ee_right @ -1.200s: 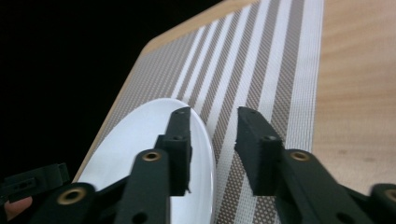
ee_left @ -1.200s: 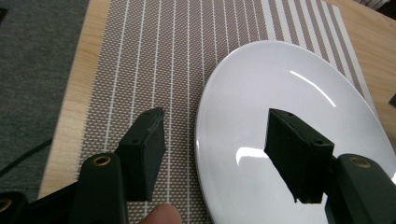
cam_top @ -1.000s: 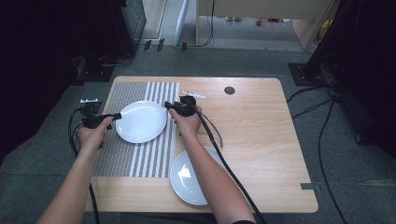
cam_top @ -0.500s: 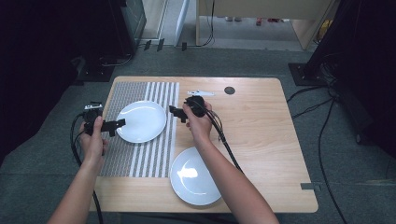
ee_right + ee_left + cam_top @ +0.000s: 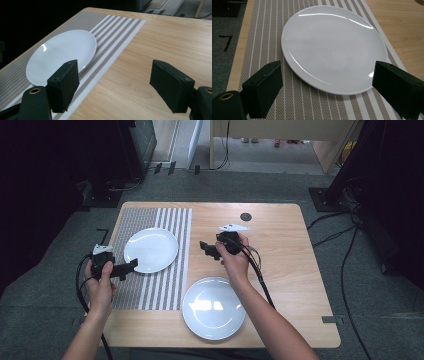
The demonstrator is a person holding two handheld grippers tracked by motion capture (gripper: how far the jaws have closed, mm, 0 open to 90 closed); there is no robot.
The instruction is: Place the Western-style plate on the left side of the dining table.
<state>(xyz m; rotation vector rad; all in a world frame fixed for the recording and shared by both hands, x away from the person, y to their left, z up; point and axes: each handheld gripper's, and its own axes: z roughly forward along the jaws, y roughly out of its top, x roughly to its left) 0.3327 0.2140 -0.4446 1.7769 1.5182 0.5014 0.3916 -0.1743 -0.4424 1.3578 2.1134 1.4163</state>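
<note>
wooden table [image 5: 280, 235] w/ striped placemat [image 5: 150, 290] on left, white plate [image 5: 213, 308] near front edge.

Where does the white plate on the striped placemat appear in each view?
High view: plate left of centre, on the striped placemat.
Left gripper view: plate at centre, beyond the open jaws.
Right gripper view: plate at left, behind the left jaw.
Shared landmark: the placemat's striped part beside the plate.
</note>
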